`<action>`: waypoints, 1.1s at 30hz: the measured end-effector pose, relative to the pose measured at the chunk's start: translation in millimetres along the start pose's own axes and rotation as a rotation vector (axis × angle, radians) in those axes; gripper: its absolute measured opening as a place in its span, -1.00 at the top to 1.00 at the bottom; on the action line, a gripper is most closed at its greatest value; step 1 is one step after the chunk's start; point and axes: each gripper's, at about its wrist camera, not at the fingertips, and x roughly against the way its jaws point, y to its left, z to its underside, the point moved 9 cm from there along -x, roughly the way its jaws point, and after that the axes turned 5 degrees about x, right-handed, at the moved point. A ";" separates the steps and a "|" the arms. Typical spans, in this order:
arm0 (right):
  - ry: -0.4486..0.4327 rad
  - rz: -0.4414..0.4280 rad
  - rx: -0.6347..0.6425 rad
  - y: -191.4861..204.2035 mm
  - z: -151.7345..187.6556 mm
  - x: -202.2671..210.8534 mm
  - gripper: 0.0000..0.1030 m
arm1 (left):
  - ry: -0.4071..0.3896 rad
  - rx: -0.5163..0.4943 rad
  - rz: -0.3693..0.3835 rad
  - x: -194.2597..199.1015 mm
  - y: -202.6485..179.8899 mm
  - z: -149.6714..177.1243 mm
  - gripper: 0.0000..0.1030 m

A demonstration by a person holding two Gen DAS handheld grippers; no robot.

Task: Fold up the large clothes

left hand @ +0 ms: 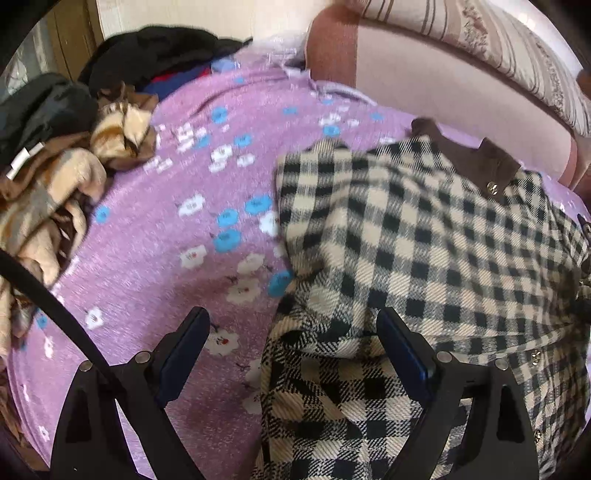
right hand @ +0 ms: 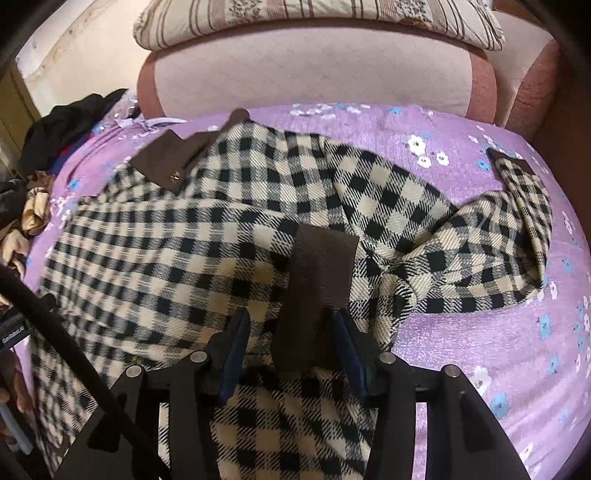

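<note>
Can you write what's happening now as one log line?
step: folding checked coat | left gripper: open | right gripper: open around brown cuff | surface: purple bedsheet

Purple floral bedspread [left hand: 155, 258], checked coat [right hand: 155, 251] spread across it, crumpled clothes pile [left hand: 55, 177] at edge

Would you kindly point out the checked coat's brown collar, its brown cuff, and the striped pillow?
brown collar [right hand: 159, 162], right wrist view, on the collar's flat left part.
brown cuff [right hand: 317, 266], right wrist view, mid-cuff.
striped pillow [right hand: 317, 18], right wrist view, on its front face.
</note>
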 end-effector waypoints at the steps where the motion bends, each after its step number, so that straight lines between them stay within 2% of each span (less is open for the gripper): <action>1: -0.005 -0.001 0.004 2.3 -0.2 5.5 -0.02 | -0.013 -0.003 -0.001 3.1 -0.6 -1.6 -0.77; 6: -0.012 -0.030 -0.005 5.2 1.2 12.3 -0.13 | -0.041 -0.019 0.006 12.5 -5.4 -2.6 -0.77; 11: -0.015 -0.052 -0.057 -25.9 -0.7 12.1 -0.13 | -0.010 -0.023 0.029 8.2 -11.7 2.4 -0.77; 14: -0.061 -0.006 -0.166 -81.6 -9.4 20.4 -0.14 | 0.016 -0.007 0.053 5.1 -12.6 4.5 -0.77; 19: -0.104 0.183 -0.382 -213.8 -14.1 29.6 -0.15 | 0.028 0.001 0.064 2.2 -14.5 5.8 -0.77; 22: -0.112 0.222 -0.455 -259.2 -16.4 31.7 -0.15 | 0.033 -0.013 0.066 -0.3 -19.5 6.7 -0.77; 26: -0.147 0.194 -0.489 -274.4 -27.3 29.5 -0.15 | 0.047 -0.025 0.070 -5.3 -24.9 8.1 -0.77; 33: -0.140 0.234 -0.404 -263.3 -64.1 -1.9 -0.15 | 0.057 -0.033 0.063 -11.0 -24.1 9.7 -0.77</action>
